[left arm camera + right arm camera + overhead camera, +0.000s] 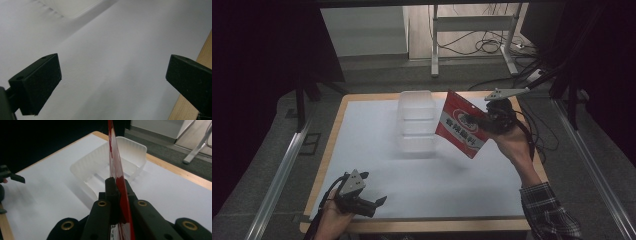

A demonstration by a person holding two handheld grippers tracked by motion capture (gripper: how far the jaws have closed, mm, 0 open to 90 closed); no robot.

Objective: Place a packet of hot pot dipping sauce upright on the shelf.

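A red and white snack pouch hangs in the air just right of a clear plastic bin, with my right gripper shut on its right side. In the right gripper view the pouch stands edge-on between the closed jaws of that gripper, and the ribbed white bin lies behind and below it. My left gripper rests low at the table's front left, open, nothing between its fingers. Its two black fingers stand wide apart over white paper.
A white sheet covers most of the wooden table. The table's wooden edge shows by the left gripper's right jaw. Beyond the far edge are a metal frame's legs and loose cables on the floor.
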